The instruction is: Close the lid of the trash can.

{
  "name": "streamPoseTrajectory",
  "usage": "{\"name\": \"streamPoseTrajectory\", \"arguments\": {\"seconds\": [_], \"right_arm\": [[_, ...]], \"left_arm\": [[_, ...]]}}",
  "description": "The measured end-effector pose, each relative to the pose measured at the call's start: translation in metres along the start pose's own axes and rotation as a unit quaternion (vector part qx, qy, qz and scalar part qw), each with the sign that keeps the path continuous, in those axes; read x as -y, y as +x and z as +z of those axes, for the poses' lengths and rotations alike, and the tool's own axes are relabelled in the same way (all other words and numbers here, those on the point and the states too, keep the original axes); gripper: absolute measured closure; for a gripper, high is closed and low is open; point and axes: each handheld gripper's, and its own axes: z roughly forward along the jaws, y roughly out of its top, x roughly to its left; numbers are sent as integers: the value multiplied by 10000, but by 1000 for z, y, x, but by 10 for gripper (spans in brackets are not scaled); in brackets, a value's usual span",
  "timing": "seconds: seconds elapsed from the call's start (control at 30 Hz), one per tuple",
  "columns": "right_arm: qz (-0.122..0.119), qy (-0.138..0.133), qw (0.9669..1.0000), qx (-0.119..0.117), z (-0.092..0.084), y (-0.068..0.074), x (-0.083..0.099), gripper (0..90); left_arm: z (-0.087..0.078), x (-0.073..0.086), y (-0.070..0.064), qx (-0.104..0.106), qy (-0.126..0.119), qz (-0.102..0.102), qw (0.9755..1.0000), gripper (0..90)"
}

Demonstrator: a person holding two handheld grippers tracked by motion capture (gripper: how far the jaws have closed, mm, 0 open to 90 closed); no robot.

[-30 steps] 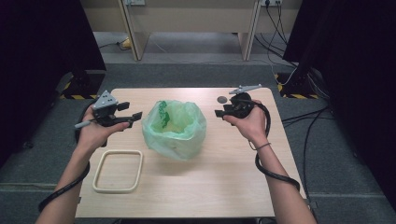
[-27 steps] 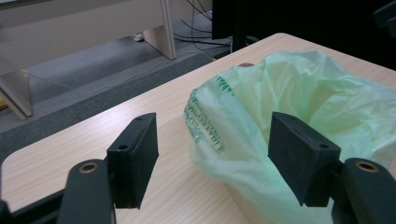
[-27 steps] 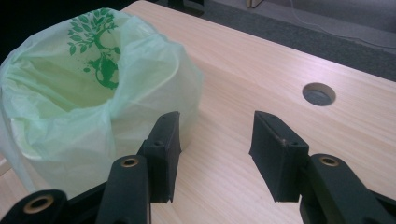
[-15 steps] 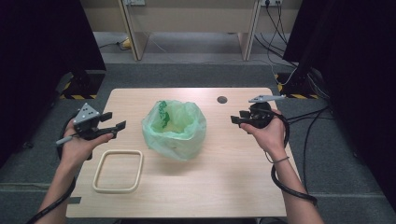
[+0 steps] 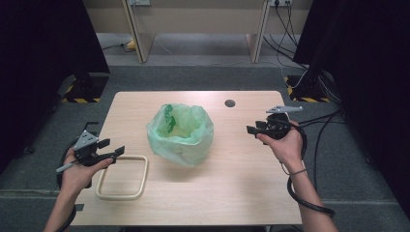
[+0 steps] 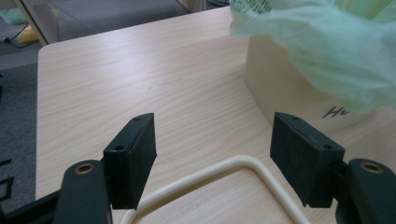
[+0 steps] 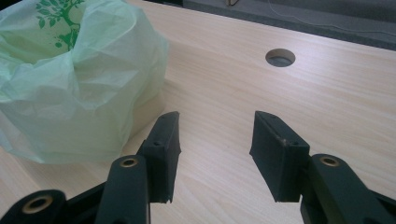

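A cream bin lined with a pale green plastic bag point(image 5: 181, 135) stands in the middle of the wooden table point(image 5: 232, 183); the bag's rim folds out over the bin's walls point(image 6: 289, 88). A cream rectangular ring point(image 5: 122, 177) lies flat at the front left. My left gripper point(image 5: 118, 153) hovers at the table's left edge, jaws open, just over the ring's near corner point(image 6: 219, 170). My right gripper point(image 5: 251, 130) hangs over the table to the right of the bag point(image 7: 79, 84), jaws open and empty point(image 7: 212, 154).
A round cable hole point(image 5: 230, 103) sits in the table's back right point(image 7: 280, 57). Black cables trail off the right side to the floor point(image 5: 324, 121). Dark screens flank the table, and a desk frame stands behind it.
Both grippers have drawn away from the bag: the left one moved left, toward the front and lower, down to the ring's corner; the right one moved right and slightly toward the front.
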Motion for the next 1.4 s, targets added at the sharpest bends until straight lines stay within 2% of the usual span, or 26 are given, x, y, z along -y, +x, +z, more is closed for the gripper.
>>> {"name": "streamPoseTrajectory", "arguments": {"seconds": [0.1, 0.17, 0.3, 0.5, 0.6, 0.73, 0.87, 1.0, 1.07, 1.17, 1.27, 1.4], "right_arm": [[67, 36, 10000, -28, 1, 0, 4, 517], [90, 14, 10000, -3, 2, 2, 6, 517], [111, -53, 9999, 23, 1, 8, 8, 518], [123, -32, 9999, 55, -1, 12, 12, 520], [146, -4, 9999, 63, -1, 12, 15, 520], [202, -16, 9998, 89, -2, 9, 20, 522], [255, -51, 9996, 91, -3, 7, 24, 524], [288, -84, 9995, 103, -5, 5, 29, 525], [310, -109, 9994, 123, -6, 3, 32, 526], [345, -133, 9992, 142, -8, 1, 35, 526], [392, -156, 9990, 131, -8, 0, 38, 526], [416, -167, 9989, 120, -8, 0, 42, 526]], "left_arm": [[2, 7, 3, -36, 132, -34, 9999, 306], [4, 12, 5, -125, 260, 51, 9996, 306], [6, 23, 10, -210, 448, 46, 9988, 308], [12, 45, 21, -416, 759, -102, 9962, 333], [16, 52, 26, -583, 967, -121, 9935, 358], [26, 61, 30, -842, 1272, -74, 9883, 397], [35, 67, 32, -978, 1493, -207, 9837, 429], [39, 72, 33, -983, 1607, -341, 9815, 464], [40, 74, 34, -952, 1553, -476, 9821, 473], [40, 73, 35, -959, 1587, -477, 9815, 480], [43, 74, 35, -853, 1442, -775, 9828, 533], [44, 74, 34, -1028, 1388, -888, 9810, 619]]}}
